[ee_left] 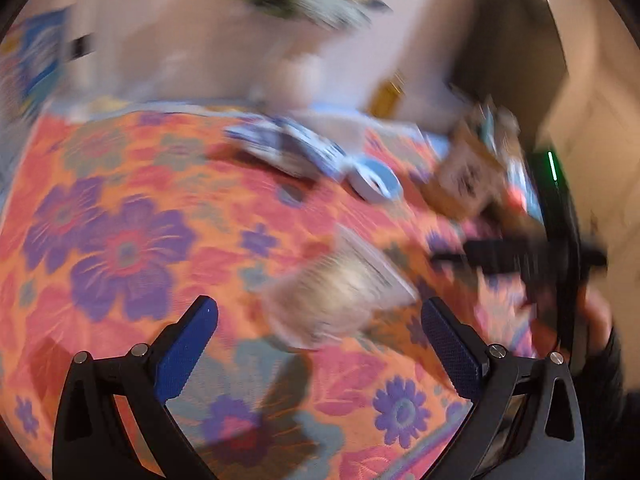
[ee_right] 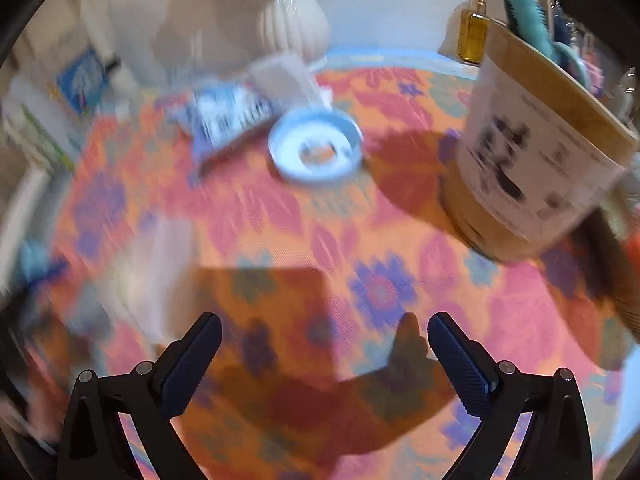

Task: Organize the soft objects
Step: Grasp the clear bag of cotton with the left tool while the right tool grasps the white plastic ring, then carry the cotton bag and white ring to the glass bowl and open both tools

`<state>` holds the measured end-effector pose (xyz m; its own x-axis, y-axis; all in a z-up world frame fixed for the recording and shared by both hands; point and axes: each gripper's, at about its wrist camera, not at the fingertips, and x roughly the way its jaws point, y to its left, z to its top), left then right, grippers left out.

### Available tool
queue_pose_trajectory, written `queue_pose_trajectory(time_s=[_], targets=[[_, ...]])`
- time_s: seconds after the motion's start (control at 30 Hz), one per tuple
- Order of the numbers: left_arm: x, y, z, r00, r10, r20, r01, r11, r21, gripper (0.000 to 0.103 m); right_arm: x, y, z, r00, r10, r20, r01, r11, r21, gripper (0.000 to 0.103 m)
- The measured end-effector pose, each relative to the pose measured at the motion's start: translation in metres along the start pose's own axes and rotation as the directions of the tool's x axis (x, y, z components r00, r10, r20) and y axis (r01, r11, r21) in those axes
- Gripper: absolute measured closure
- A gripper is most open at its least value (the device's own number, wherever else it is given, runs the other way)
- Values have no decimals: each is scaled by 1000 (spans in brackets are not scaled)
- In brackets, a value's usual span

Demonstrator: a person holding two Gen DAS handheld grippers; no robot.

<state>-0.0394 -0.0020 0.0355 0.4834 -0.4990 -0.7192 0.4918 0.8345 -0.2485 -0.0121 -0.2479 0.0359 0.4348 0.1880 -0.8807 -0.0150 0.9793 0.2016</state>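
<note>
Floral tablecloth [ee_left: 120, 216] (both views blurred). Left gripper [ee_left: 320, 312] spread wide, empty, near clear packet [ee_left: 340, 284]. Right gripper [ee_right: 325, 330] spread, empty, low over cloth; blue ring [ee_right: 316, 150] well beyond.

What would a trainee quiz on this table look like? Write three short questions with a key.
1. True or false: the left gripper grips something.
2. The blue ring lies: A) in the cardboard tub, B) on the flowered cloth, C) between the right gripper's fingers.
3. Fill in: the comb stands in the ____.

Key: 1 false, both grippers are open and empty; 2 B; 3 cardboard tub.
</note>
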Motion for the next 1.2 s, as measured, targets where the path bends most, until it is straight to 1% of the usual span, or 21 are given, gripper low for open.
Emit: queue_pose_trajectory(time_s=[0.03, 0.07, 0.1, 0.13, 0.23, 0.27, 0.33, 0.43, 0.47, 0.53, 0.57, 0.6, 0.63, 0.67, 0.7, 0.73, 0.77, 0.83, 0.97, 1.1, 1.2], targets=[[7, -8, 0, 999, 27, -17, -26, 999, 44, 2, 4, 2, 6, 1000, -14, 13, 14, 1000, 2, 0], [16, -16, -1, 997, 60, -38, -56, 994, 90, 2, 11, 5, 14, 998, -54, 21, 54, 999, 0, 0], [27, -22, -2, 994, 85, -66, -76, 988, 131, 2, 16, 8, 18, 996, -82, 25, 82, 997, 0, 0], [33, -25, -3, 992, 96, -85, -82, 985, 152, 2, 25, 10, 26, 994, -106, 32, 106, 994, 2, 0], [46, -24, -1, 991, 80, -105, -62, 984, 166, 2, 39, 9, 40, 994, -87, 61, 85, 996, 34, 1], [51, -24, 0, 990, 78, -120, -58, 985, 165, 2, 43, 7, 45, 994, -82, 76, 78, 996, 50, 3], [56, -27, 0, 987, 102, -126, -77, 979, 187, 2, 52, 4, 54, 993, -71, 96, 65, 996, 69, 6], [65, -30, -1, 986, 119, -120, -91, 971, 220, 2, 58, 9, 60, 986, -92, 140, 85, 995, 56, 6], [64, -31, -1, 986, 117, -115, -90, 971, 223, 3, 58, 14, 56, 984, -101, 149, 95, 994, 50, 7], [63, -31, -1, 990, 91, -113, -64, 973, 223, 3, 58, 15, 57, 975, -146, 166, 140, 989, 47, 18], [65, -32, -1, 991, 83, -109, -58, 974, 218, 3, 56, 15, 57, 973, -154, 173, 147, 988, 50, 26], [64, -30, -1, 992, 73, -100, -51, 976, 212, 5, 56, 15, 57, 973, -142, 180, 136, 990, 45, 34], [62, -28, -1, 994, 67, -89, -48, 977, 207, 14, 55, 16, 57, 974, -129, 185, 125, 992, 36, 37], [59, -25, -2, 995, 61, -75, -44, 978, 202, 27, 54, 16, 57, 974, -123, 188, 118, 992, 34, 37], [56, -23, -2, 997, 48, -62, -35, 980, 195, 34, 53, 15, 57, 975, -110, 192, 106, 994, 32, 38], [53, -22, -3, 998, 34, -48, -24, 981, 194, 45, 51, 14, 56, 976, -98, 197, 93, 995, 34, 38], [51, -23, -3, 999, 28, -39, -19, 980, 198, 50, 50, 14, 55, 975, -91, 201, 85, 996, 38, 38], [48, -27, -4, 1000, 24, -20, -19, 975, 220, 52, 44, 9, 52, 972, -78, 220, 67, 996, 58, 38], [47, -29, -3, 999, 35, -23, -29, 973, 229, 54, 31, -1, 41, 969, -34, 246, 11, 996, 94, 38], [46, -31, -5, 999, 37, -26, -30, 971, 238, 54, 15, -10, 18, 965, -37, 260, 6, 993, 121, 38], [40, -42, -12, 998, 59, -17, -52, 959, 280, 54, 1, -13, -4, 964, -50, 260, 19, 993, 120, 38]])
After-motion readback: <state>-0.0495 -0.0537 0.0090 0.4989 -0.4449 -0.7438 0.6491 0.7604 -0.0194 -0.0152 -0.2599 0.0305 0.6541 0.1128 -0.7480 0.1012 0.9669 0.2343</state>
